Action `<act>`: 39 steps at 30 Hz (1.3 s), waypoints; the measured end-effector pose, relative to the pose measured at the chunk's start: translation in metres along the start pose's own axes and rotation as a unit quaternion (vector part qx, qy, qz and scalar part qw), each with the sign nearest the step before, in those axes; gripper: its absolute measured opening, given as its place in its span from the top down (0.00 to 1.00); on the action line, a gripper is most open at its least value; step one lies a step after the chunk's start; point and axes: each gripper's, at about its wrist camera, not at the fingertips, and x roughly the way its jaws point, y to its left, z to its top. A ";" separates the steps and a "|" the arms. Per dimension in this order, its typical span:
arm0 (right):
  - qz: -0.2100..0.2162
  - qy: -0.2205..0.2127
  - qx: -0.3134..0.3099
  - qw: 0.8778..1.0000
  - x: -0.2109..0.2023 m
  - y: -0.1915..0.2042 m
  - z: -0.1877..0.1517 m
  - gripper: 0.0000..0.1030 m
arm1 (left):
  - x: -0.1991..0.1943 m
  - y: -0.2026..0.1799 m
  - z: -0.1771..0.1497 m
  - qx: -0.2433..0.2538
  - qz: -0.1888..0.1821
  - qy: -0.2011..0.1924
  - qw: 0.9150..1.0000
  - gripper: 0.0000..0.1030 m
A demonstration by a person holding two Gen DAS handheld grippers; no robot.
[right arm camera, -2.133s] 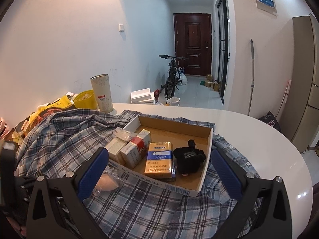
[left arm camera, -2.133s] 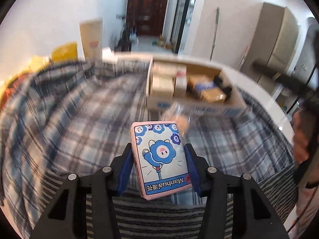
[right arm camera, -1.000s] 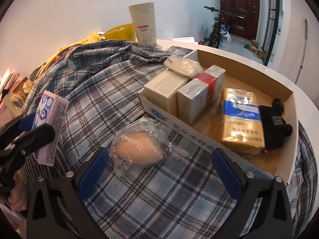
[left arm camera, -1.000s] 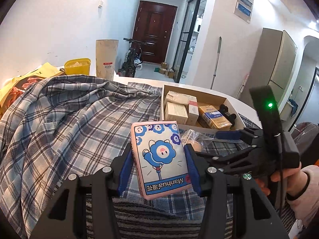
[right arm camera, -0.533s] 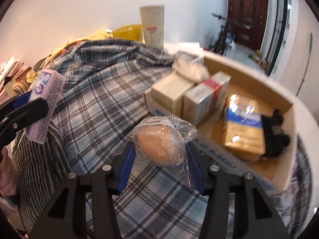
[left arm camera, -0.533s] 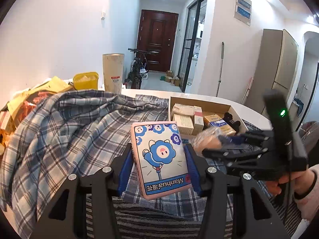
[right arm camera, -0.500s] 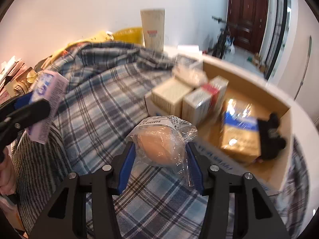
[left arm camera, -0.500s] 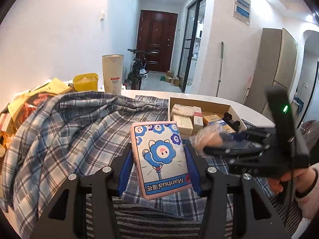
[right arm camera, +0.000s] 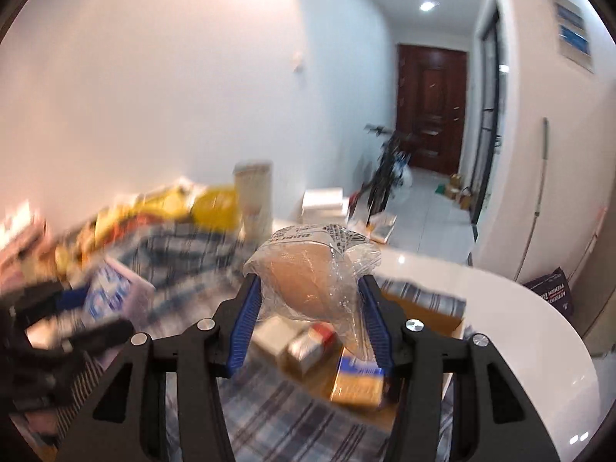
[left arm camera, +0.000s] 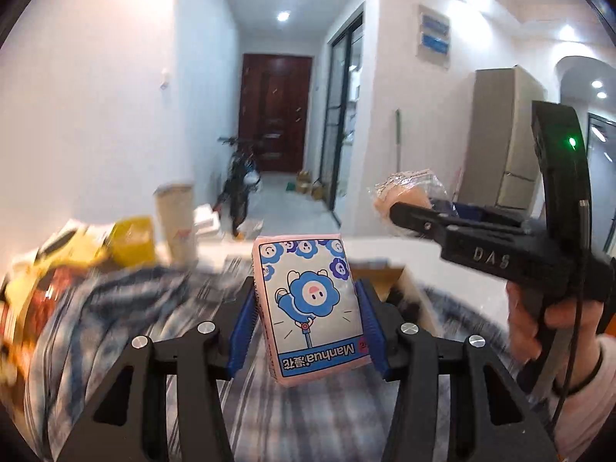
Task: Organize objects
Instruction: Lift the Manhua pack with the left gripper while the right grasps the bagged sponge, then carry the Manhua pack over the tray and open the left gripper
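Cardboard box [right arm camera: 454,319] lies below and just ahead of the right tool [right arm camera: 310,304], which is clamped on a bagged bun [right arm camera: 304,285] — the nearer carrier. Left tool [left arm camera: 306,308] grips a pink tissue pack [left arm camera: 312,308] upright (box rim partly hidden behind it), both raised above the bench [right arm camera: 519,331].

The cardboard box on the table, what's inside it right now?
The cardboard box holds a gold-and-blue pack and pale cartons, blurred. The bagged bun in the right gripper covers the rest.
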 end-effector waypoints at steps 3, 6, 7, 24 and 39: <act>-0.036 -0.045 0.022 0.998 -0.011 -0.017 0.021 0.50 | 0.020 -0.012 0.031 -0.004 -0.026 0.000 1.000 0.49; -0.093 -0.072 0.031 0.993 -0.016 -0.033 0.027 0.50 | 0.042 -0.019 0.048 -0.022 -0.051 0.016 0.998 0.49; -0.103 -0.077 0.037 0.991 -0.015 -0.038 0.027 0.50 | 0.050 -0.023 0.051 -0.017 -0.056 0.022 0.998 0.49; -0.187 0.011 0.109 0.976 0.061 -0.147 -0.019 0.50 | 0.243 -0.050 0.009 -0.007 -0.033 0.172 0.985 0.49; -0.187 0.075 0.102 0.974 0.095 -0.164 -0.052 0.50 | 0.272 -0.032 -0.023 -0.032 -0.048 0.148 0.987 0.49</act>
